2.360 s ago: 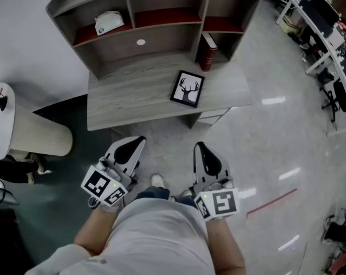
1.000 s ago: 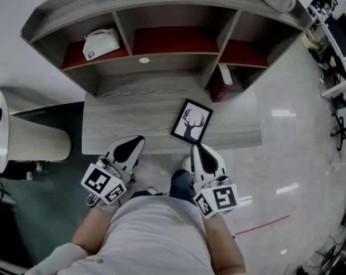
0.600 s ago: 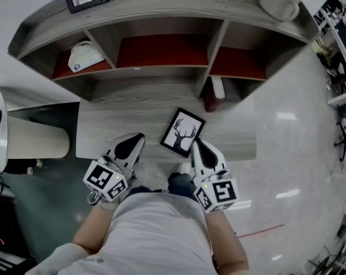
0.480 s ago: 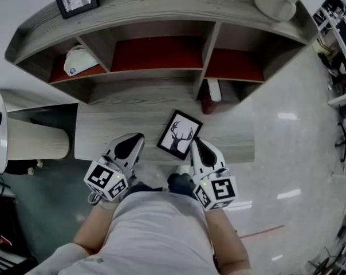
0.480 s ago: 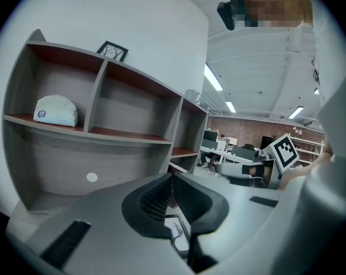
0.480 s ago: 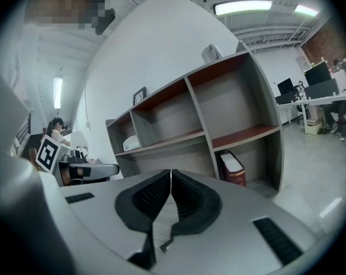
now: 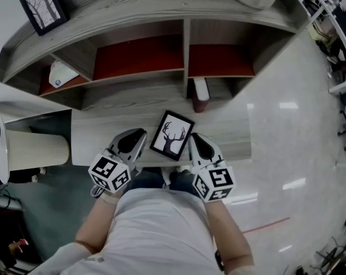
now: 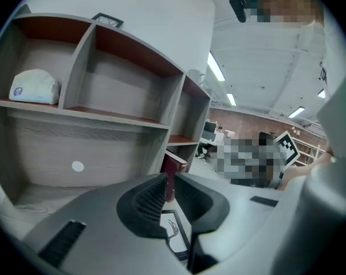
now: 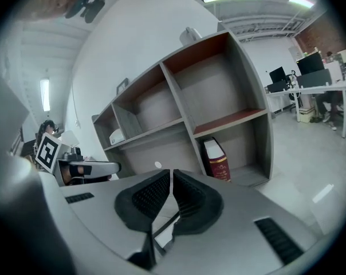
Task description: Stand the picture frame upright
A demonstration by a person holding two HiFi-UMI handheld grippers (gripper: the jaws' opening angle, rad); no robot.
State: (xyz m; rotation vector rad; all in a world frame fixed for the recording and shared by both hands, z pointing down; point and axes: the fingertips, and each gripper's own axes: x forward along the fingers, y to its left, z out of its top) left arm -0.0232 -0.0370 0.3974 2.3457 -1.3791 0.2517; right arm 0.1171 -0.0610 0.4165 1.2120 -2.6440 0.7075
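At the surface (image 7: pixel 98 137) front edge now: frame (image 7: pixel 172 134) lies flat, deer print up, between the left gripper (image 7: pixel 131 142) and right gripper (image 7: pixel 198 146).

Change over the last couple of seconds: the person has walked up. Earlier the frame was well ahead of both grippers, with open floor between them and the surface. Now both grippers overlap the front edge and flank the frame, left one just beside its left side, right one just beside its right side. Head view can't settle contact; gripper views suggest none.

Frame itself hasn't moved: same spot, forward-left of the book (image 7: pixel 201 89) in the lower right cubby of the shelf (image 7: pixel 133 7). It's still lying down, so the task proper hasn't started. This was approach only.

Jaws: both closed, nothing between them. Left gripper view shows pads all but together, with the frame lower down, past the tips. Right gripper view shows pads together, with what looks like a frame edge under the tips.

Meaning: in range, but nothing can be pinched yet. My read is that next, one pair of jaws has to open and take an edge. Alternatively a closed tip gets under an edge and levers it up, with the other gripper steadying.

Risk: frame is near the front edge, so a push could slide it off. Whether it has a back stand isn't visible.
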